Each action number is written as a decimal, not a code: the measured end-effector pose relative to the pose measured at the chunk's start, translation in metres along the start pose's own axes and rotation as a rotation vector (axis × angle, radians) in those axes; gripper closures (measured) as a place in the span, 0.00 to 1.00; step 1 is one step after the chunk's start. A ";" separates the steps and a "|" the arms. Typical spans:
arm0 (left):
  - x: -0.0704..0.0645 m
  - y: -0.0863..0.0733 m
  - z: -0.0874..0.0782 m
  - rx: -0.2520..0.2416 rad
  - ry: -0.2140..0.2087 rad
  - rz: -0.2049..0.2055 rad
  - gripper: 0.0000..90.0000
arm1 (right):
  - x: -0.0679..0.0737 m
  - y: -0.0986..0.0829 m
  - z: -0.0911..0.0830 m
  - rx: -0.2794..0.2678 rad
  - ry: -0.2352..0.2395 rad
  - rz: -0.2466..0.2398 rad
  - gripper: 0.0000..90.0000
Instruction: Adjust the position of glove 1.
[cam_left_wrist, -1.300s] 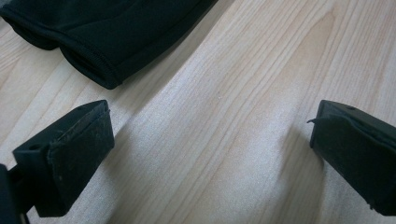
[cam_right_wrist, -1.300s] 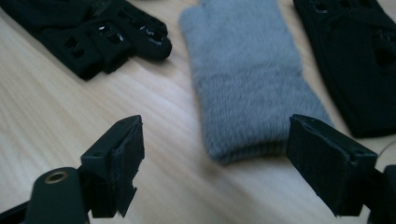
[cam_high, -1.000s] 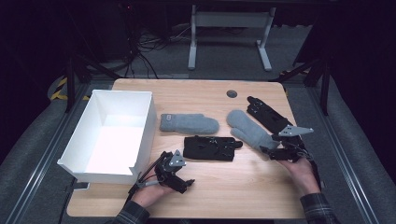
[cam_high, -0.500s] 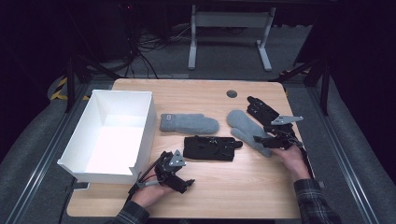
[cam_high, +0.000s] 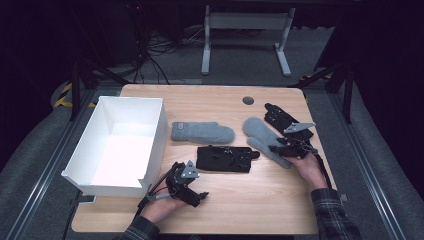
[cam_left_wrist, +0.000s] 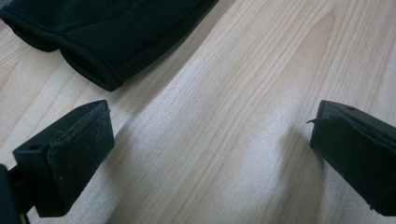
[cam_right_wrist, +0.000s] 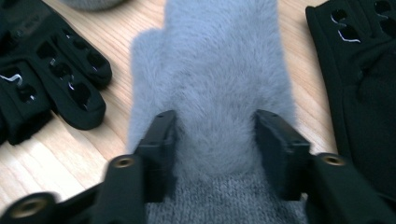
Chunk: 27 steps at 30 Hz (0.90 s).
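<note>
Two grey mittens and two black gloves lie on the wooden table. My right gripper (cam_high: 276, 148) is at the cuff end of the right grey mitten (cam_high: 260, 131). In the right gripper view my right gripper (cam_right_wrist: 215, 121) has its jaws pressed into the grey mitten (cam_right_wrist: 219, 60), with fleece bunched between them. The mitten still lies flat. My left gripper (cam_high: 200, 196) rests near the front edge, open. In the left gripper view my left gripper (cam_left_wrist: 210, 135) holds nothing, and bare wood shows between its jaws. A black glove (cam_left_wrist: 107, 32) lies just beyond it.
An empty white box (cam_high: 155, 130) stands at the left. The second grey mitten (cam_high: 202, 132) lies mid-table, above a black glove (cam_high: 225, 159). The other black glove (cam_high: 280, 117) lies at the far right, close beside my right gripper. A round grommet (cam_high: 248, 100) sits near the back edge.
My right gripper has moved left from the table's right side onto the right grey mitten, and its jaws have come in around it. The left gripper has stayed still.
</note>
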<state>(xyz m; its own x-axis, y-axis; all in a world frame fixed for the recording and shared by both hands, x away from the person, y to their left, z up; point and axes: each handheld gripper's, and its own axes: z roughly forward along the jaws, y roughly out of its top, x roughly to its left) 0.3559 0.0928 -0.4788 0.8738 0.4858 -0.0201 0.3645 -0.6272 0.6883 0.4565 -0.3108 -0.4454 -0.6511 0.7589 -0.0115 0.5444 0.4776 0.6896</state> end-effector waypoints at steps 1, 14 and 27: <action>0.000 0.000 0.000 0.000 0.000 0.000 0.00 | 0.000 0.000 0.000 0.002 0.001 0.003 0.65; 0.000 0.000 0.000 0.000 0.000 0.000 0.00 | -0.001 0.002 -0.012 -0.060 -0.005 0.024 0.97; 0.000 0.000 0.000 -0.001 -0.001 0.000 0.00 | 0.015 -0.002 -0.052 -0.149 0.045 0.016 0.97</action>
<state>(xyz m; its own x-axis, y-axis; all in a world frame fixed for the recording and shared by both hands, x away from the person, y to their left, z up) 0.3559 0.0927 -0.4788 0.8740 0.4856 -0.0210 0.3644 -0.6261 0.6893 0.4178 -0.3237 -0.4092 -0.6677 0.7438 0.0304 0.4724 0.3917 0.7896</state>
